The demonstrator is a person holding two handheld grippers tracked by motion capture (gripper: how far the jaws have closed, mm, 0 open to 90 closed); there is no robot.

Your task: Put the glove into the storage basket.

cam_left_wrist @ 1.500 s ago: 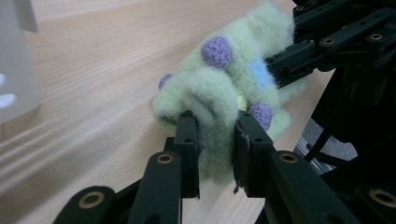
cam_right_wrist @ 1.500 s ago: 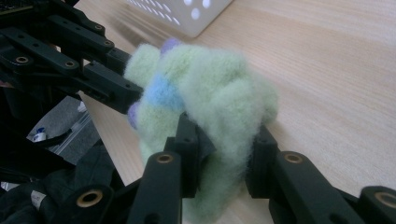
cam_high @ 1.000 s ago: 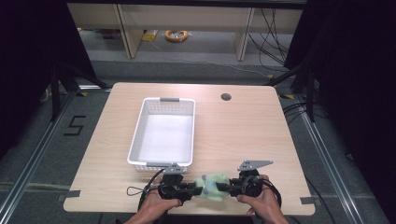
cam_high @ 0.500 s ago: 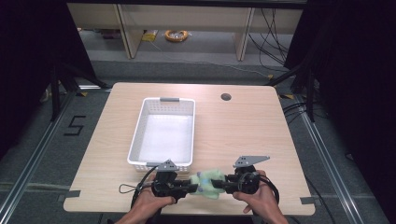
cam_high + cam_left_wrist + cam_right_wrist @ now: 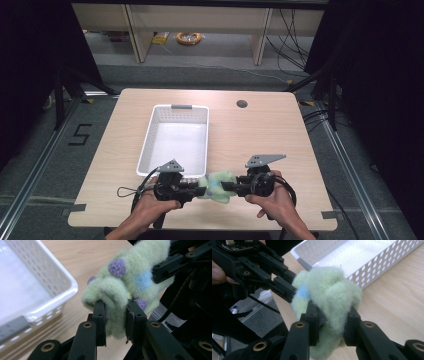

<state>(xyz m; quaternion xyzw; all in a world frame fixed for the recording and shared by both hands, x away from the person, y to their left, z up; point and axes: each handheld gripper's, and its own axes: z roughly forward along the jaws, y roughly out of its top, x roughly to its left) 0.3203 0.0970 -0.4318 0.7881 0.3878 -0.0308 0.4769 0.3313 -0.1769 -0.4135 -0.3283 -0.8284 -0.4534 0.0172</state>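
A pale wooden table [image 5: 260,135] fills the middle of the high view, with a small round hole [image 5: 242,104] near its far edge. On it, left of centre, stands a long white basket [image 5: 175,172] with perforated walls and a grey handle strip at its far end; nothing lies inside it. The left gripper view shows one corner of this basket [image 5: 67,286] close by, and the right gripper view shows its near wall [image 5: 384,266] across the top of the frame.

At the near edge of the table two hands come in from below, each around a black gripper. The left gripper [image 5: 196,186] and the right gripper [image 5: 226,186] point at each other, level, with a fuzzy green toy [image 5: 216,183] between them, just beside the basket's near end.

The toy is soft pale green wool with purple spots and a light blue patch [image 5: 142,280]. In the left gripper view, the left gripper [image 5: 116,315] has its jaws partly closed, pinching a fold of the toy [image 5: 122,290] between the two black pads, the wool bulging above and hanging below them. In the right gripper view, the right gripper [image 5: 332,321] likewise has its jaws partly closed on the other end of the toy [image 5: 329,295], squeezing the wool in at both sides. The toy looks clear of the tabletop, carried only by the two grips.
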